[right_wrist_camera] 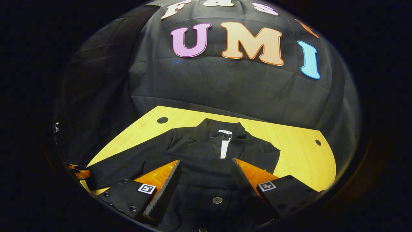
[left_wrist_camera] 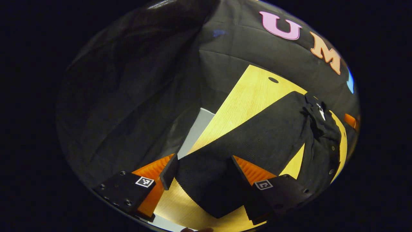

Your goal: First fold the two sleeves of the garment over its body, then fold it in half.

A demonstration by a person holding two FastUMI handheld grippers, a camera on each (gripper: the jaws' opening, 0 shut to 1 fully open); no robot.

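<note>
Garment (right_wrist_camera: 206,154) hem hidden below view

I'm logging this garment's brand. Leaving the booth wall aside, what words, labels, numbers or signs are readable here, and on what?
White tag at the collar of the black garment: too small and blurred to read.
Square markers on the right gripper and the left gripper: coded patterns, not words.
No other text is visible.
</note>
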